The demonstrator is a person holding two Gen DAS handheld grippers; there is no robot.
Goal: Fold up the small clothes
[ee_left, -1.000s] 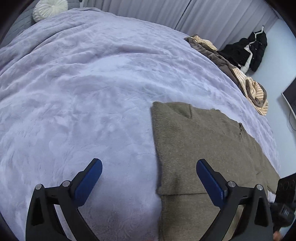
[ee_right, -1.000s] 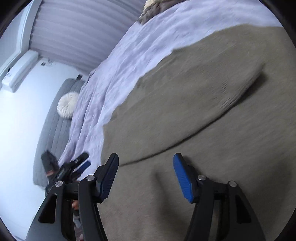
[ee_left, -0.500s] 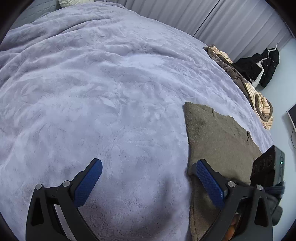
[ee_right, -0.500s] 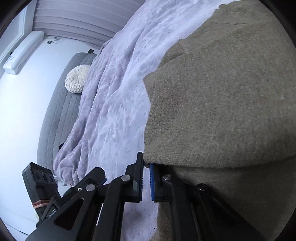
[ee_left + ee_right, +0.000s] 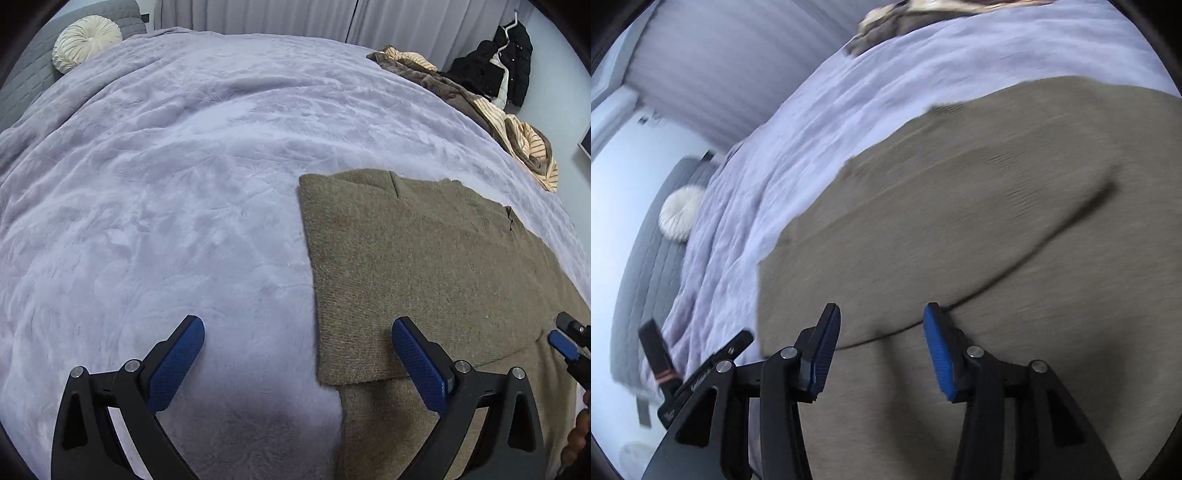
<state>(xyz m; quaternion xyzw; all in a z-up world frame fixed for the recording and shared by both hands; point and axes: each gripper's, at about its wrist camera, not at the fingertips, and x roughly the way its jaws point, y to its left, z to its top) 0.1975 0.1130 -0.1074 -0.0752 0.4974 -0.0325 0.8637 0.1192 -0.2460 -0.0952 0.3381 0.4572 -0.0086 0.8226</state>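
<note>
Since half a second ago the right gripper (image 5: 879, 350) is found released from the folded edge it was pinching; its jaws are opening, and nothing is seen between them. The left wrist view is swung back so that the garment fills its right half again.

Nearest, the left gripper (image 5: 295, 362) is held wide open and empty above the lavender blanket (image 5: 166, 221), its right-hand pad over the garment's left margin, its left-hand pad over bare blanket. Contact with the cloth cannot be confirmed.

The olive knitted garment (image 5: 424, 266) is laid flat on the blanket, with one panel doubled over the layer beneath; the panel's free edge is seen just ahead of both grippers. In the left wrist view its straight left edge is run directly away from the gripper, so the long axis is judged to lie fore-and-aft, with the bulk lying to the right. The right gripper is over the cloth and is judged nearer to the fold edge.

Farther off, a heap of striped and brown clothes (image 5: 509, 122) is noted at the bed's far edge, and a round cream cushion (image 5: 86, 40) at the head.
</note>
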